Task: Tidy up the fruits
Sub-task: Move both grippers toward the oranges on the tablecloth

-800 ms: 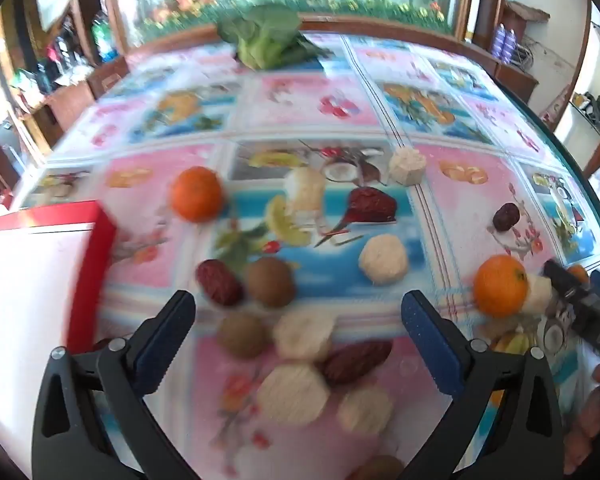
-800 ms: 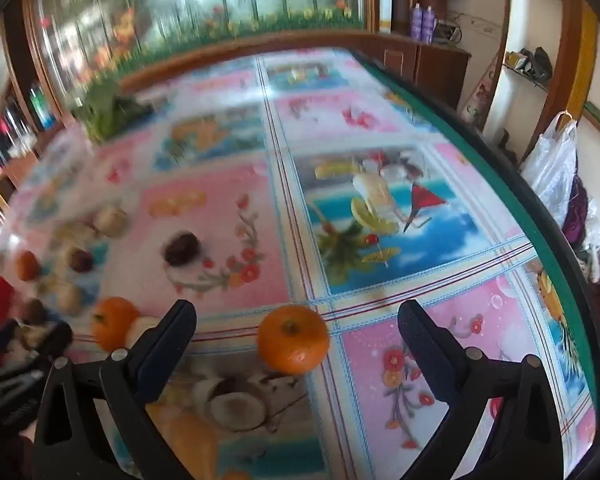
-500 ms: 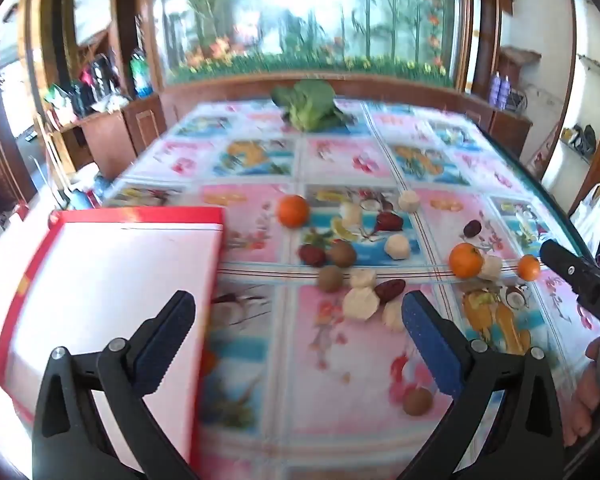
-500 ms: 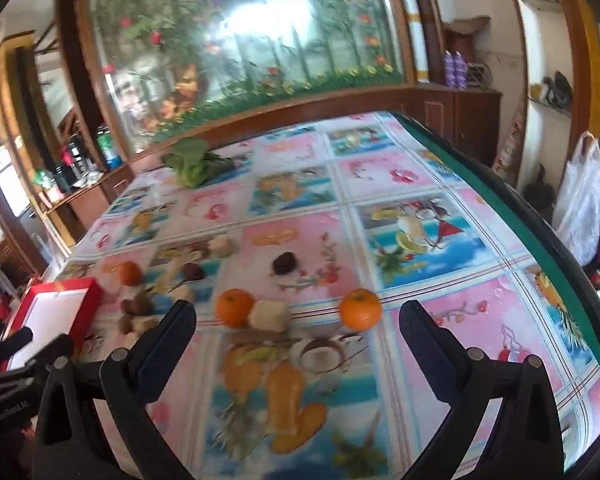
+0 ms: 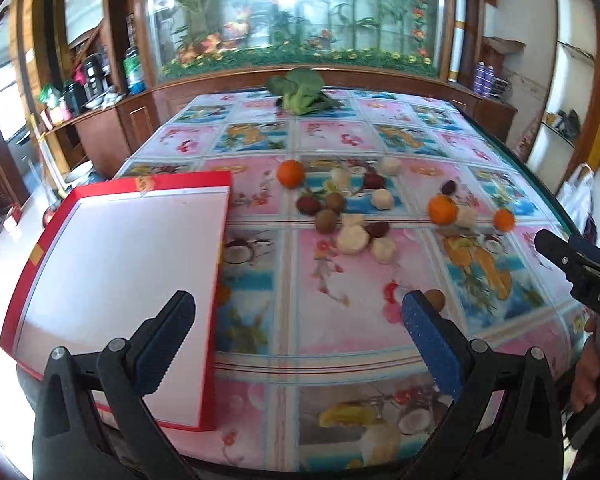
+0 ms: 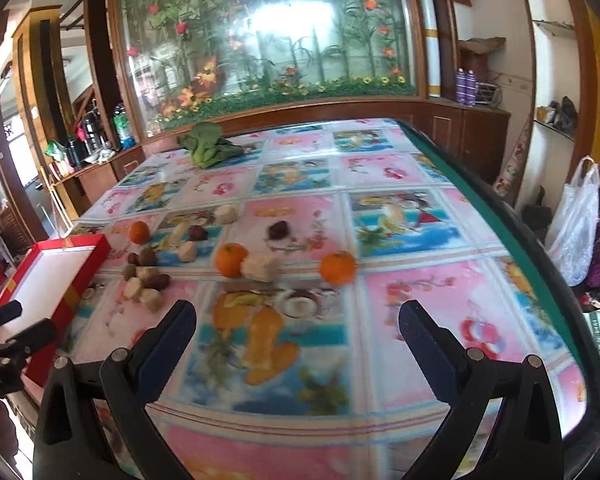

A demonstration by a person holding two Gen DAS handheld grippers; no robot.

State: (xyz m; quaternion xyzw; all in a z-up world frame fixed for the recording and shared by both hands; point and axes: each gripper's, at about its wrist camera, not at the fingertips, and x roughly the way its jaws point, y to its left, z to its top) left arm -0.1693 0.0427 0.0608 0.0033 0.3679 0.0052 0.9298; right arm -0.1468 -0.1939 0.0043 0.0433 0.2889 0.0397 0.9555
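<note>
Red box (image 5: 112, 280) empty, left on bench (image 5: 340, 320); fruits (image 5: 352, 216) scattered mid-bench. Your left claw (image 5: 300, 320), right claw (image 6: 298, 326) both released, holding nothing. Sorting unstarted: next, reach nearest fruit.

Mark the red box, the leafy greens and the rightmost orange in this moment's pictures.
red box (image 5: 120, 280), left wrist view, on its white inner floor.
leafy greens (image 6: 206, 146), right wrist view, on the leaves.
rightmost orange (image 6: 338, 267), right wrist view, on its middle.

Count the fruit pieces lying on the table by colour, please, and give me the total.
orange fruits: 3
dark red fruits: 4
brown fruits: 3
pale cream pieces: 7
Total: 17
</note>
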